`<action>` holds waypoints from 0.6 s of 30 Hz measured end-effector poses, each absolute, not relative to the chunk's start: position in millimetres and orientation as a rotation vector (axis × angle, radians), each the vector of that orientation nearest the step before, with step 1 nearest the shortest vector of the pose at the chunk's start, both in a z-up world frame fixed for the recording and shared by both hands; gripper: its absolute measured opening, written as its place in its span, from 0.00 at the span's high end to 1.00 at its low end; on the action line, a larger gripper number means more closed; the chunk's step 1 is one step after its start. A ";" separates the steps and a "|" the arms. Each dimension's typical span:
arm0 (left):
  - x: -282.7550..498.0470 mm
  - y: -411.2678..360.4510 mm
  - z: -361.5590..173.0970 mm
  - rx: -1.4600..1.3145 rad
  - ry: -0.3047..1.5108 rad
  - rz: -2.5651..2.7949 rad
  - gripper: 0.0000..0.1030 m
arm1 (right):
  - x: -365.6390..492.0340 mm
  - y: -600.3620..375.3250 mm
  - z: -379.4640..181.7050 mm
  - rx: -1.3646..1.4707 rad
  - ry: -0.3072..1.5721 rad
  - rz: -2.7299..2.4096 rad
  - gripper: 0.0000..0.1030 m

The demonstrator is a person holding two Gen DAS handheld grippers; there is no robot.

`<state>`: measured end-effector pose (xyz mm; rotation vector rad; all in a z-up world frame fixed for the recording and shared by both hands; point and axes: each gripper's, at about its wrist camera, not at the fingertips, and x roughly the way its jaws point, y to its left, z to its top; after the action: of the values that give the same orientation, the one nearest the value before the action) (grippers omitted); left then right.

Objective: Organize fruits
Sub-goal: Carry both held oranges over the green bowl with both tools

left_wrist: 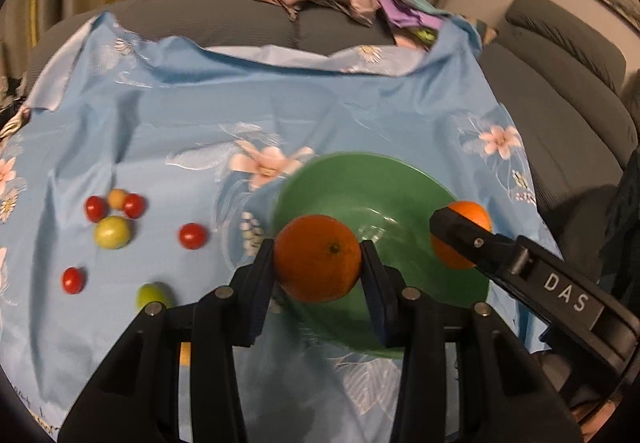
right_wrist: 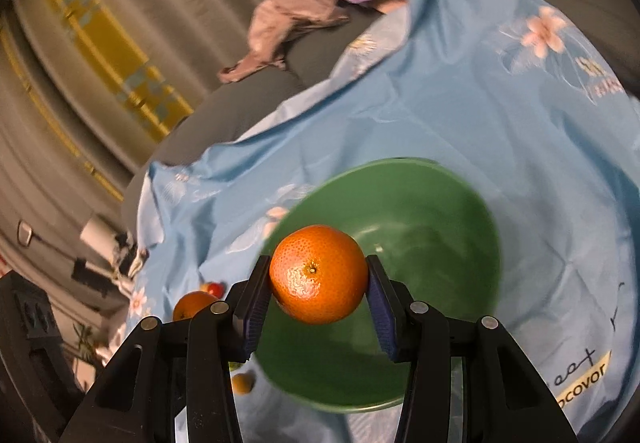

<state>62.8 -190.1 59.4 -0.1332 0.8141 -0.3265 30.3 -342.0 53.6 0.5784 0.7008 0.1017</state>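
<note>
Green bowl [left_wrist: 384, 179]: centre-right of frame, on blue floral cloth [left_wrist: 280, 111].
Left gripper [left_wrist: 318, 263]: clamped on an orange [left_wrist: 318, 257] over the bowl's near-left rim.
Right gripper [right_wrist: 318, 279]: clasping a second orange [right_wrist: 318, 279] above the bowl.
Small fruits [left_wrist: 114, 231]: scattered at left.

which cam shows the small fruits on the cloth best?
Left wrist. It shows the small fruits spread over the blue cloth, left of the green bowl: red ones, yellow-green ones, one small orange one. Right wrist catches only a few, low and mostly hidden behind the gripper fingers.
</note>
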 end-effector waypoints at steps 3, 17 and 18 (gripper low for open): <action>71.1 -196.9 58.3 -0.124 0.848 -0.336 0.60 | 31.3 -356.9 43.7 0.618 0.719 0.097 0.53; 82.8 -218.8 33.3 -0.069 0.899 -0.427 0.60 | 43.8 -361.6 35.8 0.584 0.774 0.005 0.53; 83.4 -219.7 31.8 -0.063 0.905 -0.419 0.60 | 44.8 -361.3 35.9 0.582 0.776 0.004 0.53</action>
<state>83.4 -219.7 31.8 -0.0635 0.9045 -0.4187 44.8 -361.3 35.9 0.5822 0.7762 0.0043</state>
